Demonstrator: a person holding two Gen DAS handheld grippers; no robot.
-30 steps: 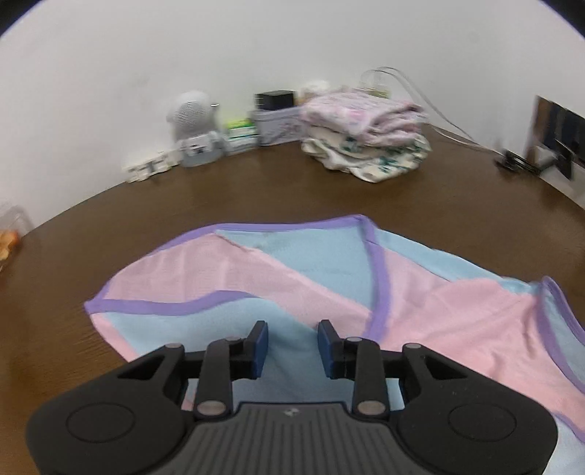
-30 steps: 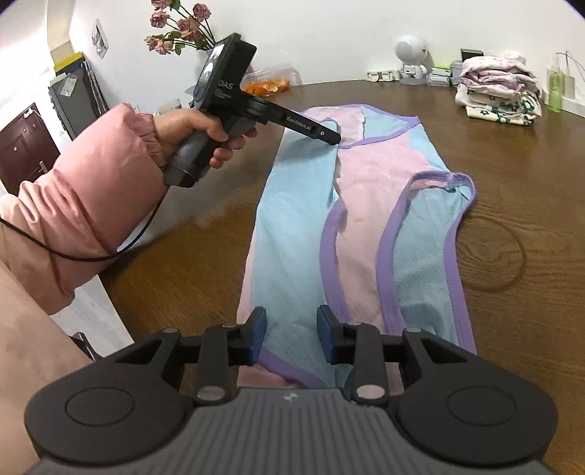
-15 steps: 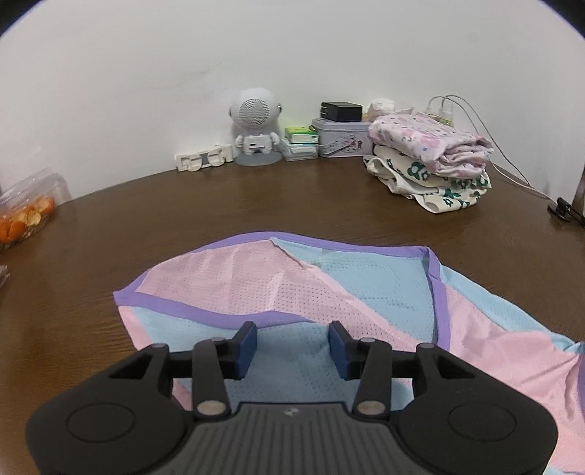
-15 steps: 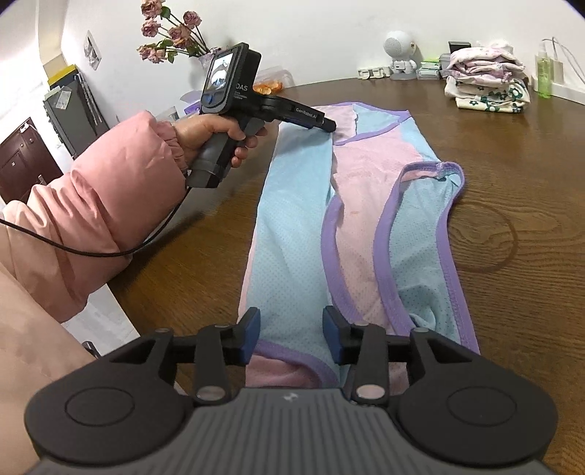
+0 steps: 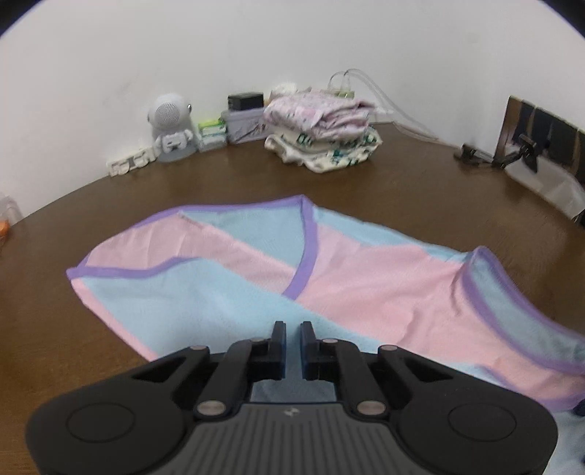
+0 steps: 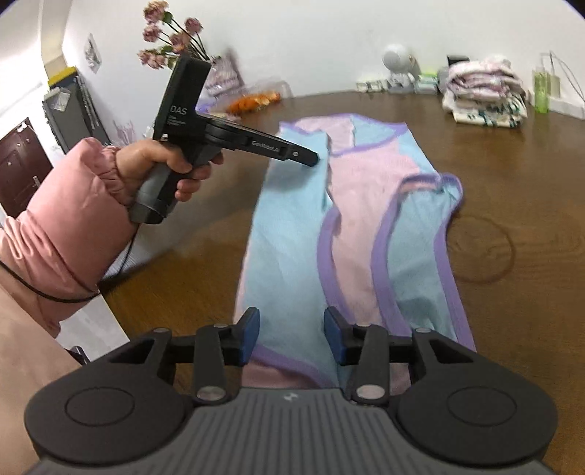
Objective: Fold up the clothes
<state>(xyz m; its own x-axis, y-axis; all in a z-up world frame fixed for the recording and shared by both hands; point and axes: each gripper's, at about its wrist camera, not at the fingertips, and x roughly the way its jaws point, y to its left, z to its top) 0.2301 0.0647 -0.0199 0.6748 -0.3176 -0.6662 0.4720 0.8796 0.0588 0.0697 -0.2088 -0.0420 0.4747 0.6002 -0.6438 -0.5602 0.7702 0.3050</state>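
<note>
A pink and light-blue garment with purple trim lies flat on the brown table; it also shows lengthwise in the right wrist view. My left gripper hovers just above its blue panel with the jaws almost closed and nothing between them; in the right wrist view it sits over the garment's far left part. My right gripper is open above the near hem, empty.
A stack of folded clothes sits at the table's far edge, with a small robot figure, boxes and cables beside it. A vase of flowers and oranges stand at the far left. A green bottle stands far right.
My left gripper's jaws have closed from open to a narrow gap, and it swung rightward over the blue panel. My right gripper's jaws have opened wider.
</note>
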